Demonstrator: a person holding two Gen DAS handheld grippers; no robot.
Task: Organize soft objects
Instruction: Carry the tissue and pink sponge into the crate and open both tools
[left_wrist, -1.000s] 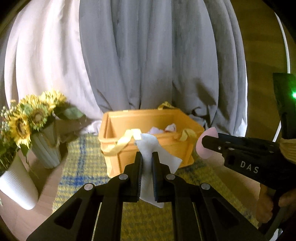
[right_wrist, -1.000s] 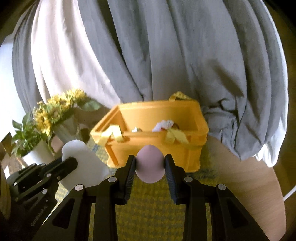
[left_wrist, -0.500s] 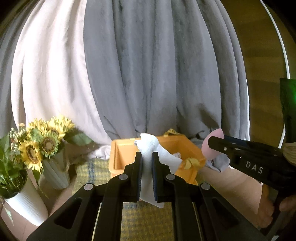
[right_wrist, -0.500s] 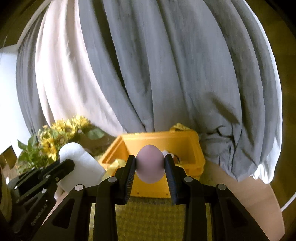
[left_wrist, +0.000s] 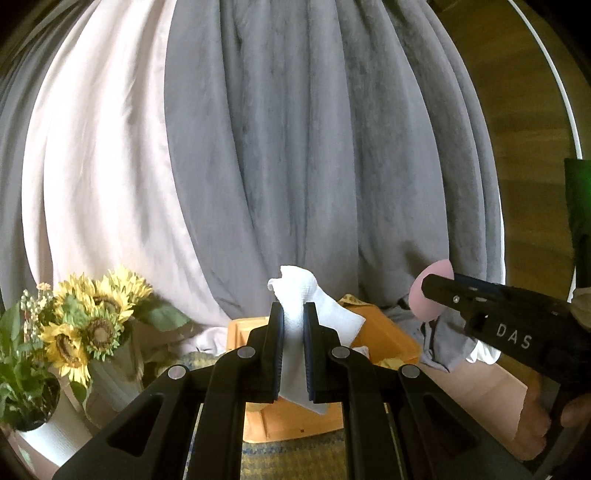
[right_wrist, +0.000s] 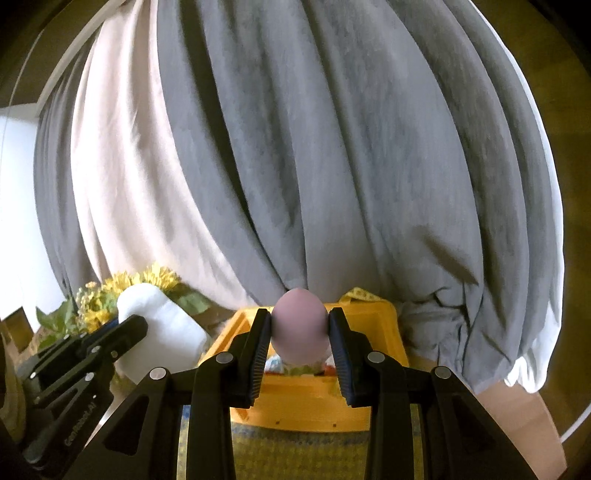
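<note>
1. Left black two-finger gripper (left_wrist: 293, 314) pinched a white crumpled paper-towel cloth (left_wrist: 308, 314) betw. its jaws; cloth stuck up above the tips and hung down below them.
2. Held that cloth in the air in front of the orange plastic crate (left_wrist: 388, 332), whose inside was mostly hidden by the cloth and fingers in the left wrist view.
3. Right black two-finger gripper (right_wrist: 299, 332) clamped a pale pink egg-shaped soft ball (right_wrist: 300, 326), jaws pressed on both sides, ball's top poking above the tips.
4. Sat w/ the ball right over the near part of the orange crate (right_wrist: 306, 402) in the right wrist view; some small light-coloured items visible inside, too hidden to identify.
5. Seen from the left wrist view: right gripper (left_wrist: 430, 293) at far right, pink ball (left_wrist: 428, 291) at its tip, person's hand (left_wrist: 535, 424) on the handle.
6. Seen from the right wrist view: left gripper (right_wrist: 136, 326) at lower left, white cloth (right_wrist: 162, 332) bulging beyond its tip.
7. Crate rested on a yellow-and-blue checked woven mat (right_wrist: 295, 454) on a wooden tabletop (right_wrist: 524, 424).
8. Sunflower bouquet in a ribbed pale vase (left_wrist: 92, 328) stood left of the crate, w/ a green plant in a white pot (left_wrist: 40, 432) beside it.
9. Grey and white draped curtains (left_wrist: 295, 147) filled the backgr.
</note>
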